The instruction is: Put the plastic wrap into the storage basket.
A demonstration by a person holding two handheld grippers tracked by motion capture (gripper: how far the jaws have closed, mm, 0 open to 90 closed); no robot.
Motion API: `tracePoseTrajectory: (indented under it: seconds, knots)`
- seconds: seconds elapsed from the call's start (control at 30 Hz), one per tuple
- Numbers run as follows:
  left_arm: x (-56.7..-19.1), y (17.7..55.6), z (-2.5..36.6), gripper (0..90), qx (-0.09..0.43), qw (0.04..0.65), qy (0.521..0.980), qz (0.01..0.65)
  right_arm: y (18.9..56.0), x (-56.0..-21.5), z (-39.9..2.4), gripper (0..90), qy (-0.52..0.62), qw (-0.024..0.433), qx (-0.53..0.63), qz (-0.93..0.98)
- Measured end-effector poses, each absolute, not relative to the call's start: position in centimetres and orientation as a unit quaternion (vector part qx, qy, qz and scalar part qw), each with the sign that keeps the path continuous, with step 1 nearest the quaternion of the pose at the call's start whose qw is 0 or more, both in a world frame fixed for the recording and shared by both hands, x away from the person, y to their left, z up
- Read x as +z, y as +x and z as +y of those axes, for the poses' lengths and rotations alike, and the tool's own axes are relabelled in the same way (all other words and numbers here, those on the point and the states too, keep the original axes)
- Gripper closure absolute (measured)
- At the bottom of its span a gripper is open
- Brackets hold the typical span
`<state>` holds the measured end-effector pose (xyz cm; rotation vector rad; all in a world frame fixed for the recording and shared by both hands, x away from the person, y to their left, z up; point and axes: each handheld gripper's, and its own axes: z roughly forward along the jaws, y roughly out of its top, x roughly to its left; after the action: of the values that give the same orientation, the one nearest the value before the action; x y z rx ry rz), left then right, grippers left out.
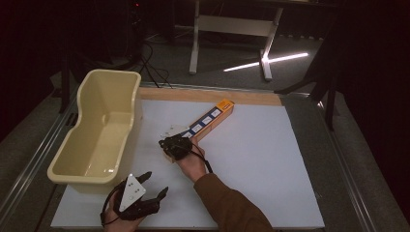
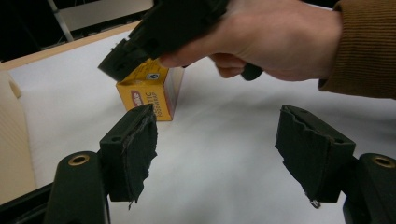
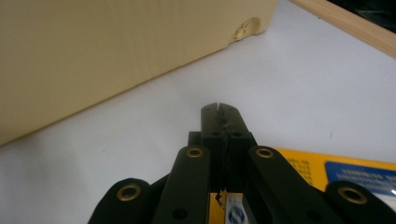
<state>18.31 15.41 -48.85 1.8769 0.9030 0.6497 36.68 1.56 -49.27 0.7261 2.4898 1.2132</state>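
Yellow box (image 1: 209, 119), one; one tub (image 1: 96, 133)

dim room, grey floor (image 1: 232, 58), white desk frame (image 1: 232, 24), perhaps a light strip (image 1: 266, 62)

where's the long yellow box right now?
In the high view the long yellow box lies diagonally mid-table on the white mat, right of the cream tub, with the shut right gripper at its near end.
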Motion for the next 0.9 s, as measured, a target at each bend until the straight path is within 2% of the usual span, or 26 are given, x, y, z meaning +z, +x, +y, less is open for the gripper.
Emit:
tracePoseTrajectory:
  seconds: [0.47, 0.9]
  knots:
    - [-48.8, 18.2, 15.5, 30.1, 0.265, 0.464, 0.762, 0.366, 37.4, -49.6, 3.8, 90.0, 0.253, 0.155, 0.357, 0.886]
    - [-48.8, 18.0, 15.6, 30.9, 0.266, 0.463, 0.761, 0.369, 35.7, -48.6, 1.3, 90.0, 0.231, 0.121, 0.308, 0.915]
